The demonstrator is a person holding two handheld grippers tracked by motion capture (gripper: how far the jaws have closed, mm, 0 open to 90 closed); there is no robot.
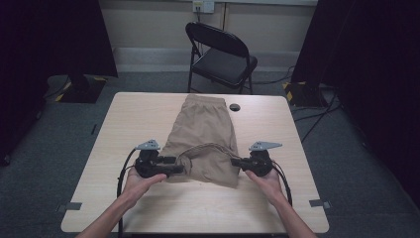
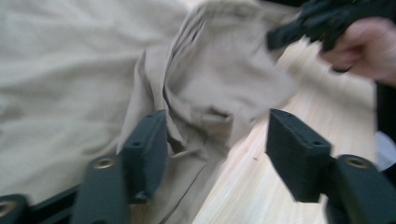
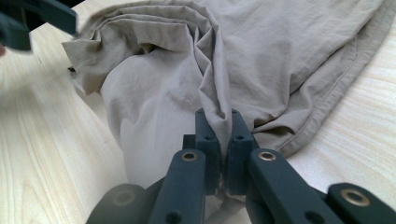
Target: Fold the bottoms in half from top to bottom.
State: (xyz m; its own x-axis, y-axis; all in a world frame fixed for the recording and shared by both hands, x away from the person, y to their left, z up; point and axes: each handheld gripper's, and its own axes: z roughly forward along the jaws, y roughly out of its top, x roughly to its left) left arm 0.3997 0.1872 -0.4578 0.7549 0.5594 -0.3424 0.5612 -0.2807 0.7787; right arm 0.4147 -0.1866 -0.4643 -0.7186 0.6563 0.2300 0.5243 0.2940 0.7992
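Note:
Khaki shorts [image 1: 203, 131] lie on the light wooden table [image 1: 198, 208], waistband at the far end, with the near end bunched up and lifted. My right gripper [image 1: 235, 161] pinches the right side of that bunch; in the right gripper view its jaws [image 3: 218, 116] are shut on a fold of the shorts [image 3: 289, 56]. My left gripper [image 1: 179, 170] sits at the left side of the bunch. Its jaws [image 2: 217, 126] stand wide apart in the left gripper view, and a crumpled corner of the shorts [image 2: 219, 88] lies between them, ungripped.
A black folding chair [image 1: 223, 54] stands behind the table's far edge. A small black round cap [image 1: 234, 106] sits in the tabletop near the waistband. Grey tape marks [image 1: 319, 203] lie at the front corners. Dark curtains hang on both sides.

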